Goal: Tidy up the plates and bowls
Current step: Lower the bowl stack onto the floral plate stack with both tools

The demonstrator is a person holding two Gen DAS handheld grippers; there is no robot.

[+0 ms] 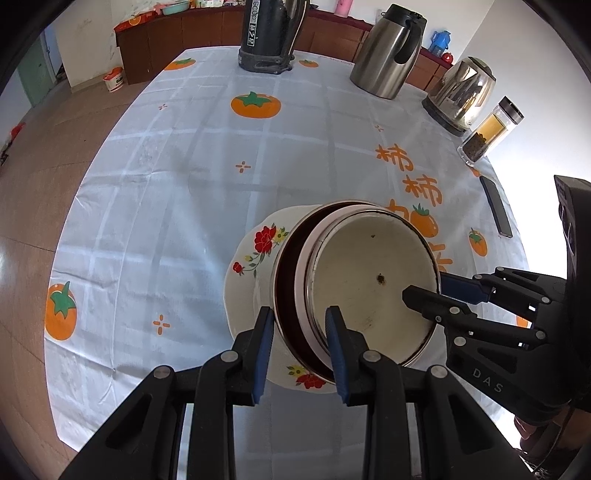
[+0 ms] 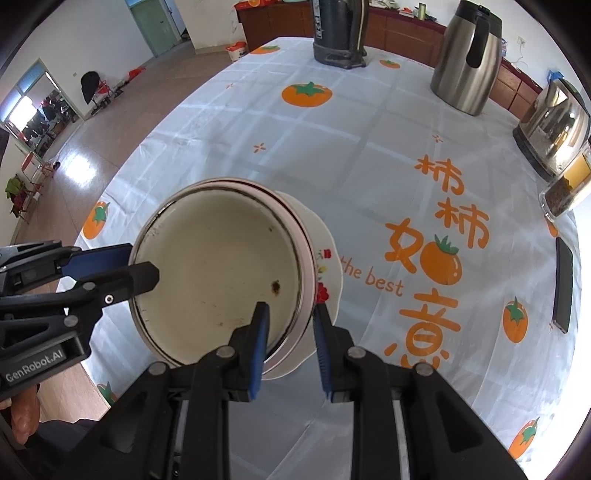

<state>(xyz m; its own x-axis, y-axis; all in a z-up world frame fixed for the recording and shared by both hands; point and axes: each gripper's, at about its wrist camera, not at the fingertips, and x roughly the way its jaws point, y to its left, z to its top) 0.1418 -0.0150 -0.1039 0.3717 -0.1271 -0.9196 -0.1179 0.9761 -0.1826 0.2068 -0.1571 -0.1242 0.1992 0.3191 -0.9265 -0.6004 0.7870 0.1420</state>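
A cream enamel bowl (image 1: 369, 280) sits nested in a wider bowl with a dark inside (image 1: 288, 280). Both grippers hold this stack just over a white plate with red flowers (image 1: 255, 258) on the tablecloth. My left gripper (image 1: 299, 343) is shut on the stack's near rim, one pad outside the outer wall and one inside the cream bowl. My right gripper (image 1: 439, 291) clamps the opposite rim. In the right wrist view the right gripper (image 2: 290, 332) pinches the bowl (image 2: 210, 269) wall, the left gripper (image 2: 135, 264) grips the far rim, and the plate (image 2: 328, 266) shows beneath. Whether the stack touches the plate is hidden.
At the table's far side stand a black thermos (image 1: 266, 33), a steel jug (image 1: 388, 51), an electric kettle (image 1: 461, 96) and a glass tea bottle (image 1: 487, 133). A dark phone (image 2: 563, 284) lies near the right edge. The persimmon-print tablecloth (image 1: 184, 206) covers the table.
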